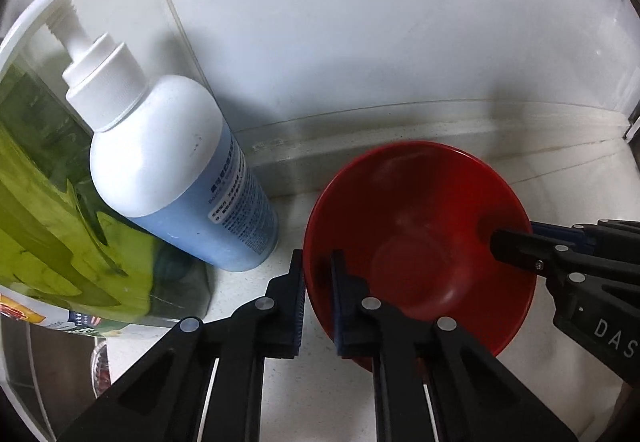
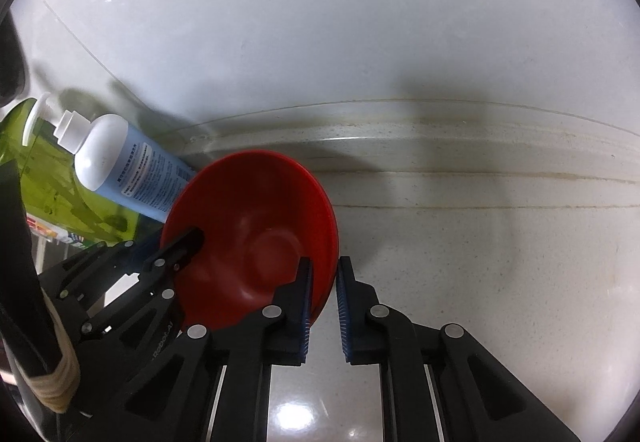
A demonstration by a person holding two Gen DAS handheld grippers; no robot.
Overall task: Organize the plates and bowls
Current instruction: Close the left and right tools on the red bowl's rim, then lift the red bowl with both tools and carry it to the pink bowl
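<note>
While both claws (image 1: 316, 302) (image 2: 323, 306) pinch opposite rims, the red bowl (image 1: 420, 234) opens upward.

"das" reads on the right gripper (image 1: 516, 242); the pump bottle (image 1: 180, 178) label print is illegible.

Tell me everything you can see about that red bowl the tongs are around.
The red bowl is round, plain and glossy, plastic by its look, and empty, with a circular flat bottom. It sits on a pale speckled countertop near a white wall, just right of a white and blue pump bottle. The left tongs straddle its rim on one side, one finger inside and one outside, and the right tongs do so on the opposite side. Whether the pads actually press the rim cannot be told.
</note>
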